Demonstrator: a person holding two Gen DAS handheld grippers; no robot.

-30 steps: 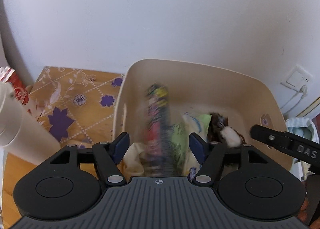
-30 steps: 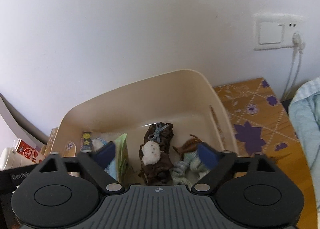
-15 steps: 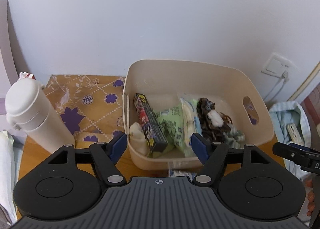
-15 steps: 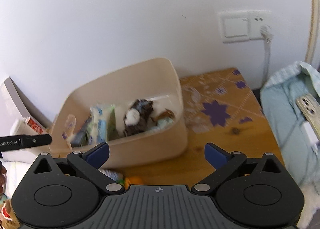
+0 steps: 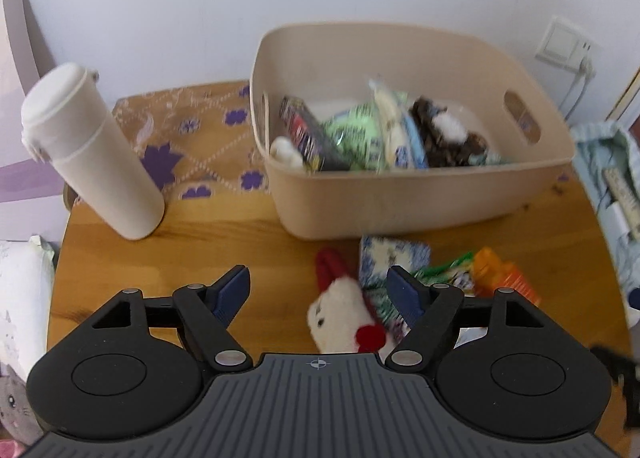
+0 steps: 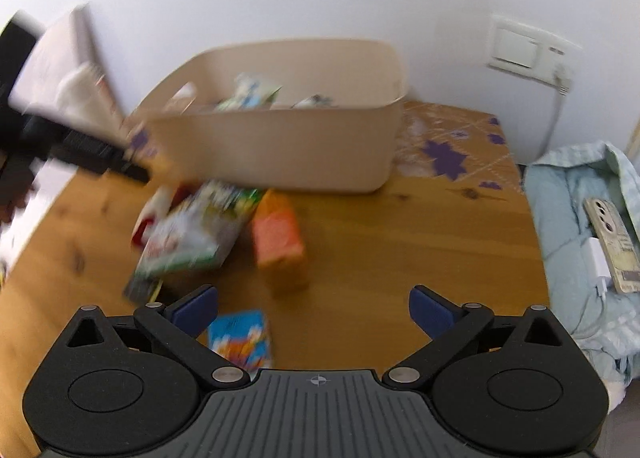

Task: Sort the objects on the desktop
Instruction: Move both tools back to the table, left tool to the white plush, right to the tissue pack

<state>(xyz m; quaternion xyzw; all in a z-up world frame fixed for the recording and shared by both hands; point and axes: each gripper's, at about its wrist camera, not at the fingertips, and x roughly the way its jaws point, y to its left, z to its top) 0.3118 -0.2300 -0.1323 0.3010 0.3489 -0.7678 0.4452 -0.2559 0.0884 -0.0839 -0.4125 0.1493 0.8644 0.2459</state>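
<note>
A beige bin (image 5: pixel 420 201) stands at the back of the wooden table (image 5: pixel 160 258) and holds several snacks and small toys. It also shows in the right wrist view (image 6: pixel 280 145). My left gripper (image 5: pixel 318 292) is open and empty above a white and red plush toy (image 5: pixel 344 318). Beside the toy lie a blue patterned packet (image 5: pixel 390 258), a green bag (image 5: pixel 444 270) and an orange packet (image 5: pixel 500 278). My right gripper (image 6: pixel 314 308) is open and empty above the table, near the orange packet (image 6: pixel 278 238), a green and white bag (image 6: pixel 192 234) and a blue packet (image 6: pixel 240 338).
A white flask (image 5: pixel 88 149) stands at the table's left on a brown flowered cloth (image 5: pixel 188 137). A pale blue blanket with a phone (image 6: pixel 608 234) lies right of the table. A wall socket (image 6: pixel 520 47) with a cable is behind. My left gripper shows as a dark blur (image 6: pixel 80 145) at left.
Both grippers have pulled back from over the bin toward the table's front. The loose items on the table have come into view. Both stay open.
</note>
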